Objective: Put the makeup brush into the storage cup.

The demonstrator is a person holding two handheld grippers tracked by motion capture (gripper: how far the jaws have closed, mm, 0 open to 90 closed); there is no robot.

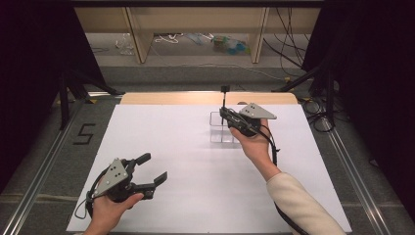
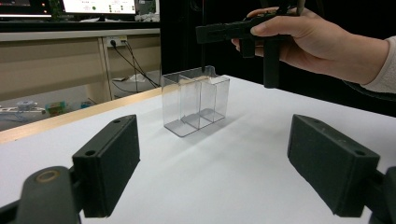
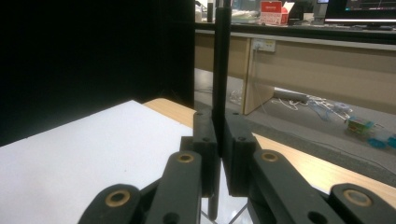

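A clear plastic box [image 1: 219, 133] with several narrow compartments stands on the white table sheet [image 1: 195, 171], right of centre toward the far edge. Just above it, my right gripper [image 1: 224, 115] is shut on a thin black rod [image 1: 224, 98] held upright. In the right gripper view the rod [image 3: 220, 60] is pinched between the pads of that gripper [image 3: 219, 135], and its lower end pokes out below them. My left gripper [image 1: 155, 167] rests at the near left, jaws wide and empty. In its own view that gripper [image 2: 219, 163] faces the box [image 2: 196, 100] from a distance.
A wooden table edge [image 1: 171, 98] runs beyond the white sheet. Shelving legs [image 1: 139, 39] and loose cables [image 1: 293, 54] lie on the floor behind. Black stand legs [image 1: 73, 88] flank the far corners, and a "5" mark [image 1: 84, 133] is on the floor at left.
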